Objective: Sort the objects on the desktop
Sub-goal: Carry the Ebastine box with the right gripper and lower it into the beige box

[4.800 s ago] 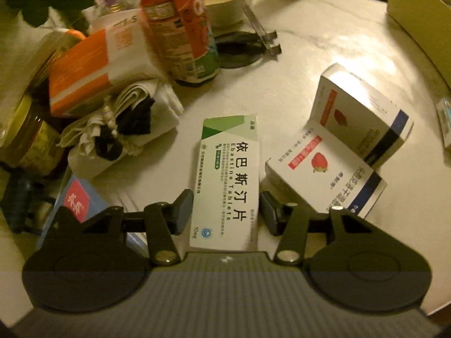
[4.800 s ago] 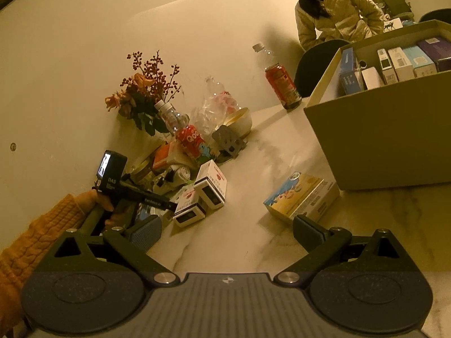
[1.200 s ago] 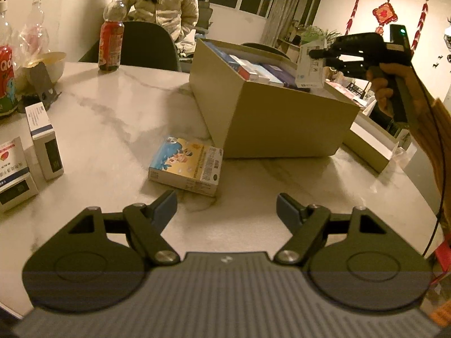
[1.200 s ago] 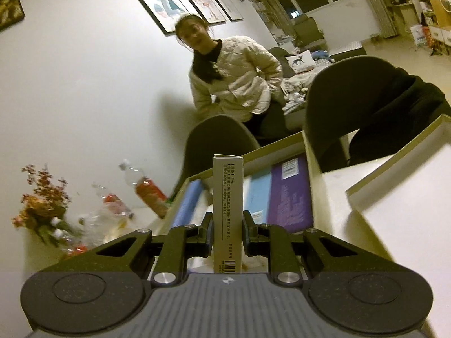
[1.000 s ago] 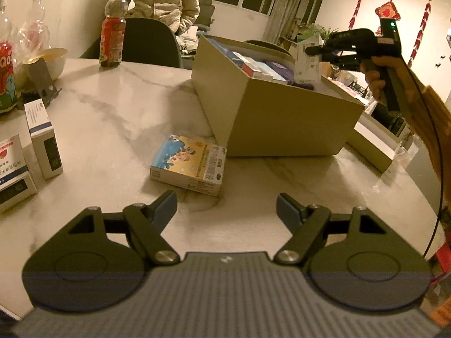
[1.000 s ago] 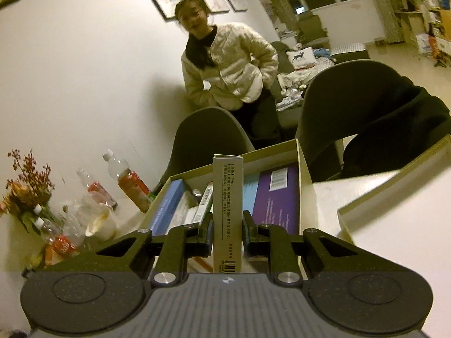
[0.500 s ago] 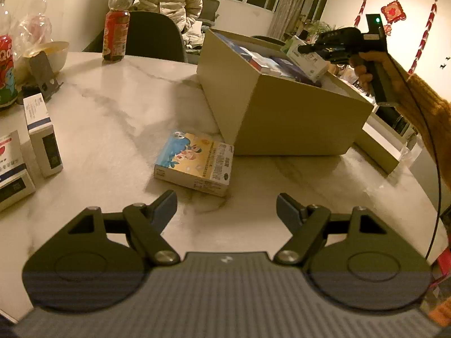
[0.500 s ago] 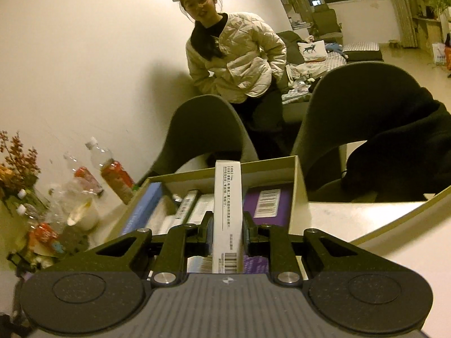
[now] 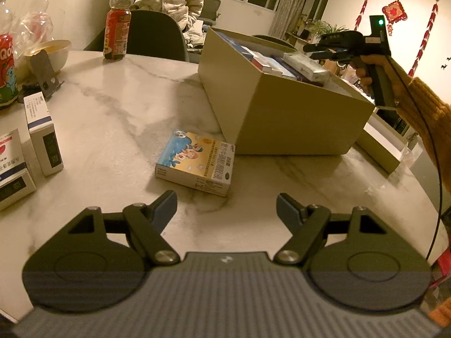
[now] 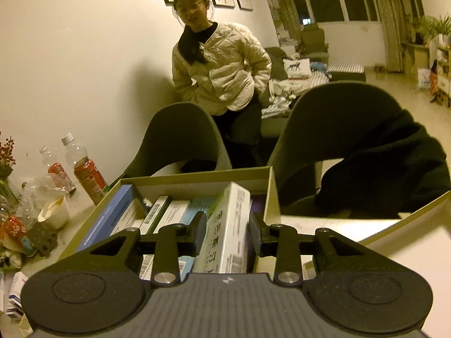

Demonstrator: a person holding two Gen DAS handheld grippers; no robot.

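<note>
right gripper [image 10: 227, 232]: over the open cardboard box [image 9: 282, 107], jaws opening; the white medicine carton [image 10: 229, 231] lies tilted between them, the pads no longer pressing on it.
white medicine carton: leans on the other packs in the box, near its right wall.
left gripper [image 9: 226, 204]: fingers spread wide with nothing between them, hovering above the marble table [image 9: 112, 112].
colourful carton [image 9: 196, 162]: flat on the table just ahead of the left gripper, beside the box.
2 white cartons [image 9: 42, 133]: at the table's left edge.
</note>
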